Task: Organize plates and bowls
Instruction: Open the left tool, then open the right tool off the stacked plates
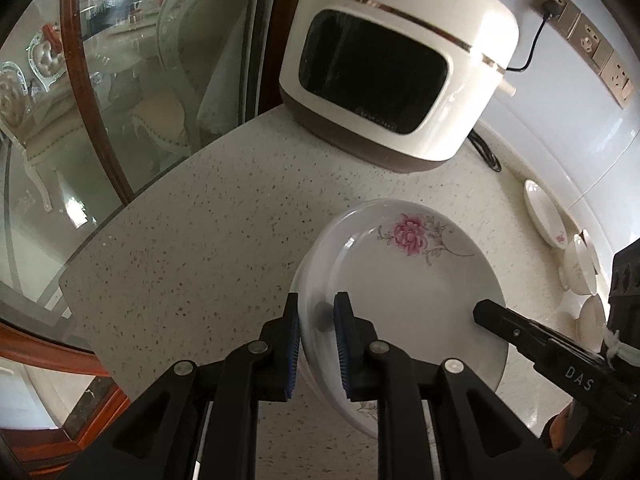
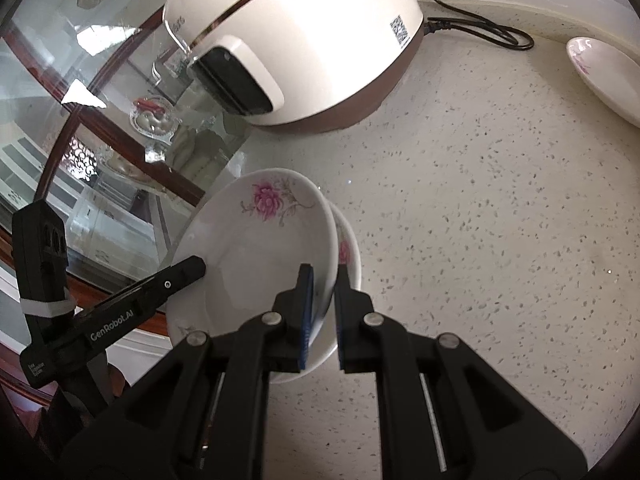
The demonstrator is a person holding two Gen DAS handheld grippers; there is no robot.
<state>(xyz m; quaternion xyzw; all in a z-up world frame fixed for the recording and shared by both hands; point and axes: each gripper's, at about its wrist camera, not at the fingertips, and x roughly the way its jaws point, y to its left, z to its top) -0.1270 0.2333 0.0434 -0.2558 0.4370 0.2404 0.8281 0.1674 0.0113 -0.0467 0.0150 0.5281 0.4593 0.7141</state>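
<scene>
A white plate with a pink flower (image 1: 408,280) is held tilted just above a second flowered plate (image 1: 370,410) on the speckled counter. My left gripper (image 1: 318,344) is shut on its near left rim. My right gripper (image 2: 322,312) is shut on the opposite rim of the same plate (image 2: 256,248); the lower plate (image 2: 347,252) peeks out beneath. Each gripper's black finger shows in the other's view, the right one (image 1: 520,332) and the left one (image 2: 160,284).
A white and brown rice cooker (image 1: 396,64) stands at the back with its black cord (image 2: 480,28). More white dishes (image 1: 546,214) and bowls (image 1: 580,268) line the right wall. A glass cabinet (image 1: 120,100) borders the counter's left edge (image 1: 132,208).
</scene>
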